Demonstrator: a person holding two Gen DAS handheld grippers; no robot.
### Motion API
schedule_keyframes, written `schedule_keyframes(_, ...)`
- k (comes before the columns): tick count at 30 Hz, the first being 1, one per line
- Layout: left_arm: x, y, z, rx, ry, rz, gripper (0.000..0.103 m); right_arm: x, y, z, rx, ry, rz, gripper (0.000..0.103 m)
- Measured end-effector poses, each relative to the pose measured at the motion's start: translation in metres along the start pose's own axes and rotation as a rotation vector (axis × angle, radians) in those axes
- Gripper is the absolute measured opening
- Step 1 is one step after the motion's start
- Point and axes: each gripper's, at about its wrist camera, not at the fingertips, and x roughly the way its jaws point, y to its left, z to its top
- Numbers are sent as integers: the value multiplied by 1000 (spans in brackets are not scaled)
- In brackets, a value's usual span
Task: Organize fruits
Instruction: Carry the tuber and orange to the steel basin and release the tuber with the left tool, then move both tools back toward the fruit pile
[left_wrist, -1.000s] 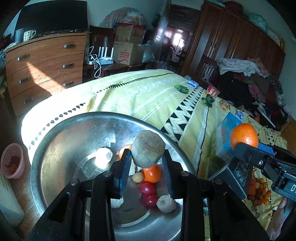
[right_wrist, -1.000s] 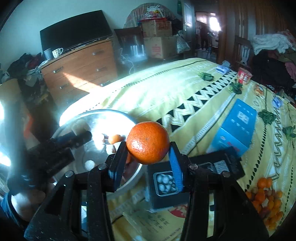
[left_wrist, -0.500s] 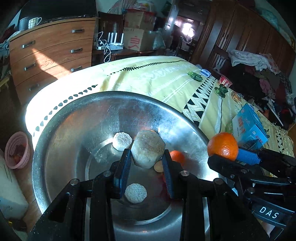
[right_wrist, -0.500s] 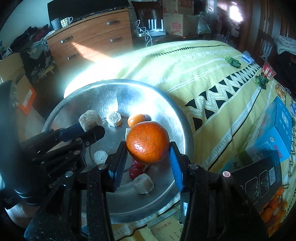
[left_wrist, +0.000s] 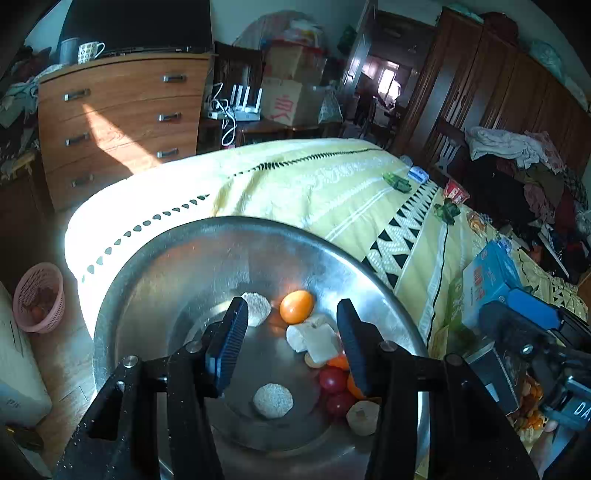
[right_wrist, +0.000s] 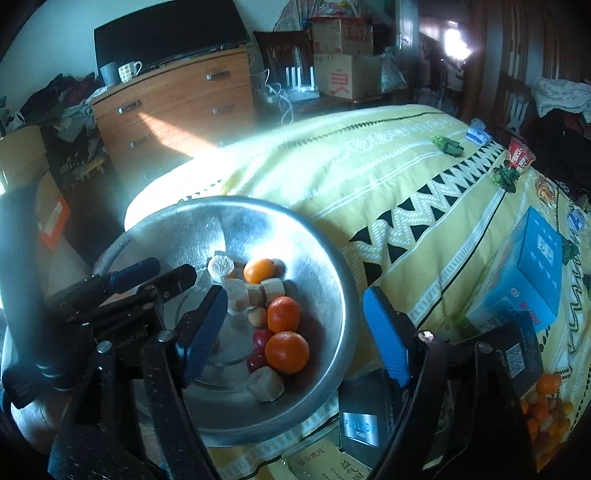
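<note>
Both my tongs sit over the big steel bowl (right_wrist: 332, 280) at the near corner of the bed (right_wrist: 388, 177), and both are letting go right now. My right tongs (right_wrist: 295, 332) are spreading with nothing between the pads, and the large orange (right_wrist: 287, 352) lies in the bowl just below them, beside the cherry tomatoes (right_wrist: 260, 338) and a second orange (right_wrist: 283, 314). My left tongs (left_wrist: 291, 341) are opening too, and the pale chunk (left_wrist: 314, 338) rests on the bowl floor between the pads without either one pressing it.

My tip for this bit: get the pads properly wide before pulling back, then lift straight out so a pad doesn't clip a piece and roll it over the rim. Both tongs slant down into the bowl, the left from the bowl's left side, the right from the near rim.

Farther along the bed, past the blue box (right_wrist: 532, 273), more small fruit (right_wrist: 546, 410) waits near the right edge.
</note>
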Motion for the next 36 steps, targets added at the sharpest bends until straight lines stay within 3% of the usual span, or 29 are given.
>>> schedule_keyframes(2, -11, -12, 6, 11, -44, -22, 55, -29, -18, -3, 28, -111, -69, 81)
schedule_keyframes(5, -18, -47, 15, 46, -78, -112, 58, -63, -60, -16, 101, -282, -220, 99)
schedule_keyframes(7, -16, -82, 18, 99, -88, -170, 59, -80, -96, -30, 199, -392, -336, 100)
schedule_keyframes(10, -11, -129, 20, 161, -112, -241, 59, -87, -136, -46, 334, -460, -496, 103)
schedule_keyframes(13, 3, -163, 22, 204, -118, -252, 59, -83, -158, -53, 410, -479, -555, 103)
schedule_keyframes(20, 56, -193, 12, 290, 27, -178, 59, -69, -179, -69, 574, -514, -580, 103)
schedule_keyframes(25, 55, -208, 7, 379, -17, -122, 59, -59, -174, -75, 614, -514, -563, 103)
schedule_keyframes(28, 61, -215, 5, 429, -2, -103, 59, -59, -171, -74, 627, -520, -558, 103)
schedule_keyframes(33, 74, -220, -6, 439, 73, -177, 59, -59, -174, -76, 638, -515, -554, 103)
schedule_keyframes(36, 68, -228, -16, 486, 67, -199, 59, -57, -177, -79, 655, -505, -558, 103)
